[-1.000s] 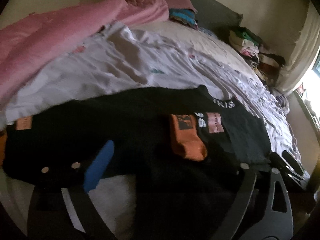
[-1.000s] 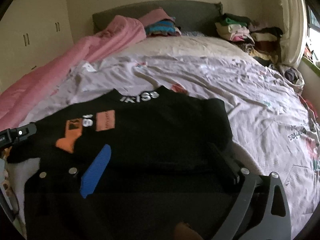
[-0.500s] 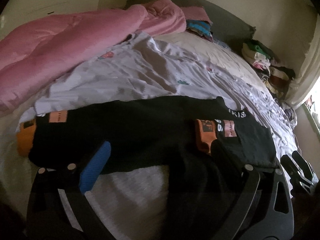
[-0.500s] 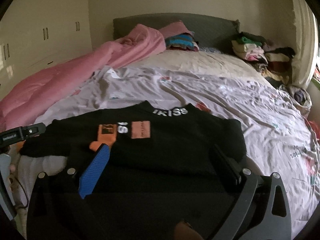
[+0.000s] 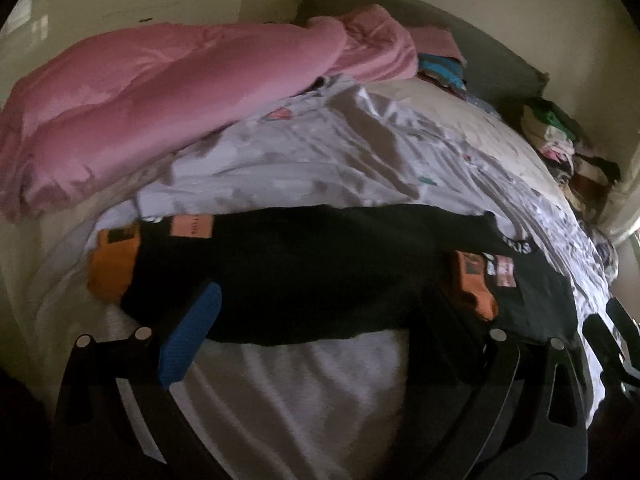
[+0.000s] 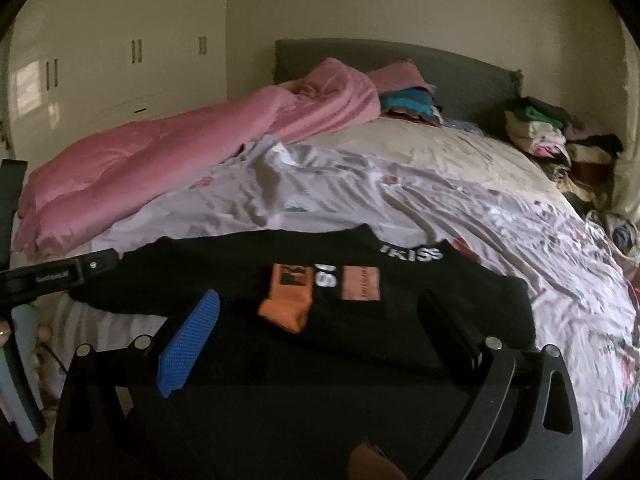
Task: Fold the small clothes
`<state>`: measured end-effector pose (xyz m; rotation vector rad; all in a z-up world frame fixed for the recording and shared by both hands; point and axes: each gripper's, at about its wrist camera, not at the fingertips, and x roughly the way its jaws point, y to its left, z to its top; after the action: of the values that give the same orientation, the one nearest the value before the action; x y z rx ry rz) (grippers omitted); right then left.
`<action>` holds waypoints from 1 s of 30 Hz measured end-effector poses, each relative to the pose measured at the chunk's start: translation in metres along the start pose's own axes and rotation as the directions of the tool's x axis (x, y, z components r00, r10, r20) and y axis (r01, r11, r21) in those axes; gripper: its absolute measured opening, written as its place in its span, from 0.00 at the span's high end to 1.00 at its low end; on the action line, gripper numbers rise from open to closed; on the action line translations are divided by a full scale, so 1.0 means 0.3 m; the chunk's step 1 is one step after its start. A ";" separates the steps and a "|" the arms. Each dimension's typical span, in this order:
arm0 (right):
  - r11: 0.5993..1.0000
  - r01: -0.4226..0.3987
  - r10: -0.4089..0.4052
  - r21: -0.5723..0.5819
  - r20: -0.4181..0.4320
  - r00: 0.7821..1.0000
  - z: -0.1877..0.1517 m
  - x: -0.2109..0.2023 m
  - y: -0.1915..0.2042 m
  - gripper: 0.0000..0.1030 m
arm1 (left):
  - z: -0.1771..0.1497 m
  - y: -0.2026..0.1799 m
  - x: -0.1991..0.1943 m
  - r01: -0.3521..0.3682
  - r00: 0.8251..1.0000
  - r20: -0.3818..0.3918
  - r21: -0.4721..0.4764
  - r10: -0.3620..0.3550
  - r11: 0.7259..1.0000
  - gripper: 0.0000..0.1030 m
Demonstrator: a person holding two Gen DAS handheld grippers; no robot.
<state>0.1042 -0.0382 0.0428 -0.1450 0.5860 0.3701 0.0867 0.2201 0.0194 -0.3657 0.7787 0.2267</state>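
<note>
Both tongs, left [image 5: 316, 312] and right [image 6: 320, 316], gape wide, apparently holding nothing. Black sweater [image 6: 420, 320] lies on bed [image 6: 440, 200]; one sleeve [image 5: 280, 264] extends toward 9 o'clock. Risk: dragging that sleeve could rumple the body.

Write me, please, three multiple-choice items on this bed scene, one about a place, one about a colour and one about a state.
1. Where does the pink quilt lie?
A. along the bed's left side
B. on the floor
C. over the black top

2. What colour are the cuffs of the black top?
A. green
B. orange
C. white

3. How is the black top's sleeve on the right-hand side arranged?
A. spread straight out
B. folded in over the chest
C. held in the right gripper

Answers: 1 A, the quilt runs from the headboard down the left side. 2 B, orange cuffs show in the left wrist view. 3 B, its cuff rests beside the chest patch, while the right gripper and the left gripper are open and hold nothing.
</note>
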 end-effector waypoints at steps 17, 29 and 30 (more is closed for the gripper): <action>0.987 -0.114 0.110 -0.110 -0.044 0.993 0.034 0.089 0.257 0.04 | 0.000 0.256 0.041 -0.098 0.995 -0.030 -0.167 0.094 0.981 0.09; 0.981 -0.145 0.136 -0.126 -0.077 0.988 0.004 0.129 0.336 0.04 | -0.035 0.470 0.115 -0.184 0.981 -0.114 -0.308 0.156 0.933 0.09; 0.982 -0.147 0.138 -0.121 -0.080 0.987 0.001 0.133 0.336 0.04 | -0.038 0.485 0.122 -0.176 0.983 -0.113 -0.320 0.147 0.931 0.09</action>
<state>0.0966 0.0668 0.0177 -0.2395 0.6456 0.5432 0.0567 0.3507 -0.0488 -0.6318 0.8599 0.5029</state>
